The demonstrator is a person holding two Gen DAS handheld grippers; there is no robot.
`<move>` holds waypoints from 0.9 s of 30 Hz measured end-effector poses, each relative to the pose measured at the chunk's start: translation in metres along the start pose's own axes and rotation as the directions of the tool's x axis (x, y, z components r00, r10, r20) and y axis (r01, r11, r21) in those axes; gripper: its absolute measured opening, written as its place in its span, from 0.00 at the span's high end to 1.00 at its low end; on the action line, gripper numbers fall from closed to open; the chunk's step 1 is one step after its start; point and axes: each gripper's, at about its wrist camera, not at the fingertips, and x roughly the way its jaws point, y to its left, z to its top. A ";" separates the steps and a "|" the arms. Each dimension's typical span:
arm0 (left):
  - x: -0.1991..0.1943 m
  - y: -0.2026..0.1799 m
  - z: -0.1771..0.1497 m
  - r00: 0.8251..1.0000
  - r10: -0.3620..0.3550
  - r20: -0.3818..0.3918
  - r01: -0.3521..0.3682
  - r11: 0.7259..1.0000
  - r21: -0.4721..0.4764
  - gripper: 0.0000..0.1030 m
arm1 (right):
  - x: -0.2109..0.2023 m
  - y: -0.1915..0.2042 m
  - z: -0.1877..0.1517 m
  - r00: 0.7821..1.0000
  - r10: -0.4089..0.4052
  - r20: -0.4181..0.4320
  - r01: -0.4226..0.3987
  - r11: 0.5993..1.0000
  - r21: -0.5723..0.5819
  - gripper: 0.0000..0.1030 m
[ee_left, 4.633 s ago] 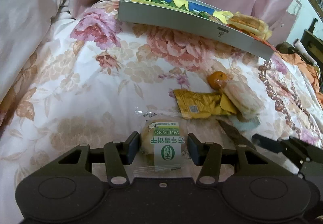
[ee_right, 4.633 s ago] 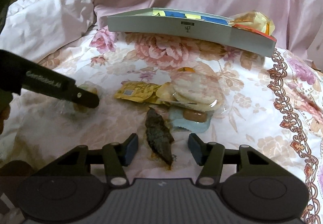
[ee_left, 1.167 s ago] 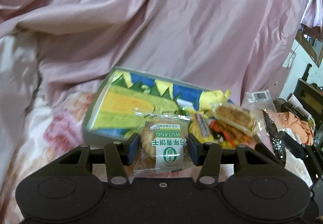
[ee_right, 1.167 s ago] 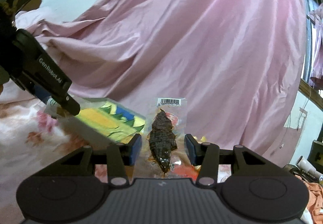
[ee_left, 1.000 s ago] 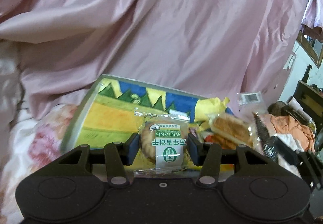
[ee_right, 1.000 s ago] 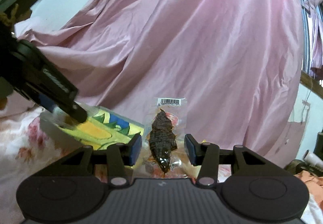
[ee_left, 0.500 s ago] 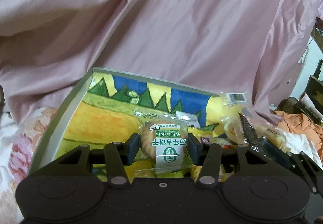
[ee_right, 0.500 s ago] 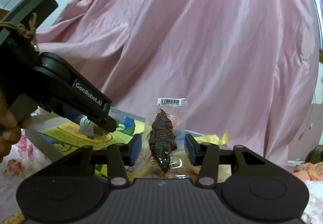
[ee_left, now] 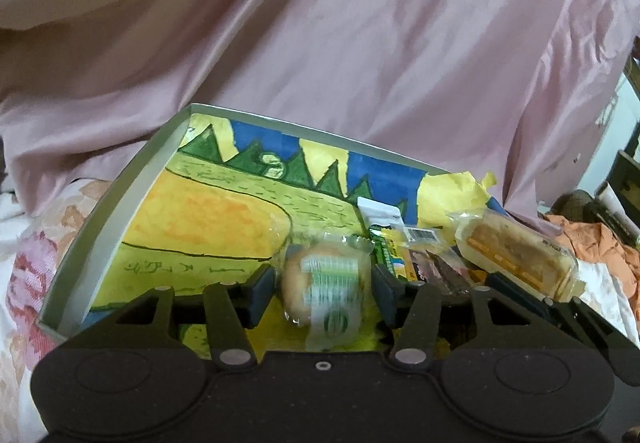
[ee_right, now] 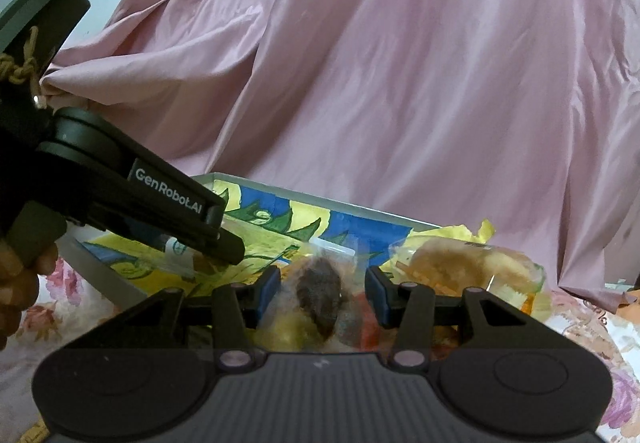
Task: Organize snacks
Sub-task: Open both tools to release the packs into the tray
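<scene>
A grey tray (ee_left: 132,171) lined with a bright yellow, green and blue drawing lies on the bed. My left gripper (ee_left: 324,287) hovers over its near right part. Its jaws are opening, and the round cookie packet with a green label (ee_left: 326,287) sits tilted and blurred between them, clear of the left pad. In the right wrist view my right gripper (ee_right: 322,291) is shut on the clear packet holding a dark dried snack (ee_right: 320,295), low over the tray's (ee_right: 320,199) right end. The left gripper's finger (ee_right: 180,203) reaches in from the left.
Several wrapped snacks fill the tray's right end, among them a sandwich cake packet (ee_left: 516,255) and yellow-green packets (ee_left: 392,247). Pink satin bedding (ee_left: 360,43) rises close behind the tray. Floral sheet (ee_left: 36,263) lies left, orange cloth (ee_left: 600,247) right. A hand (ee_right: 16,283) holds the left gripper.
Both grippers came forward and down over the tray. The left jaws have widened and the cookie packet has tipped between them. The dark snack packet, upright before, now leans low and blurred.
</scene>
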 end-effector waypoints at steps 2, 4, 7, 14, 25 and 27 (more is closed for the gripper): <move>-0.002 0.001 0.001 1.000 -0.003 0.005 0.003 1.000 -0.015 0.34 | -0.001 0.001 -0.001 1.000 0.006 -0.005 -0.006 1.000 0.003 0.47; -0.006 0.001 0.002 1.000 -0.004 0.013 0.004 1.000 -0.025 0.23 | -0.003 0.000 0.000 1.000 0.012 -0.005 -0.012 1.000 0.012 0.43; -0.016 0.000 0.005 1.000 -0.001 0.025 0.001 0.999 -0.035 0.19 | -0.008 -0.003 0.001 1.000 0.006 -0.004 -0.006 0.999 0.039 0.37; -0.056 0.005 0.008 0.997 -0.003 0.082 0.008 0.998 -0.070 0.04 | -0.044 -0.004 0.010 0.998 -0.009 0.061 0.002 0.994 0.112 0.15; -0.143 0.012 0.000 0.977 0.008 0.212 0.001 0.999 -0.038 0.01 | -0.118 0.014 0.028 0.975 -0.080 0.206 0.057 0.992 0.116 0.00; -0.157 0.012 -0.006 0.974 0.002 0.227 0.006 0.999 -0.035 0.01 | -0.131 0.017 0.028 0.970 -0.096 0.225 0.071 0.991 0.114 0.00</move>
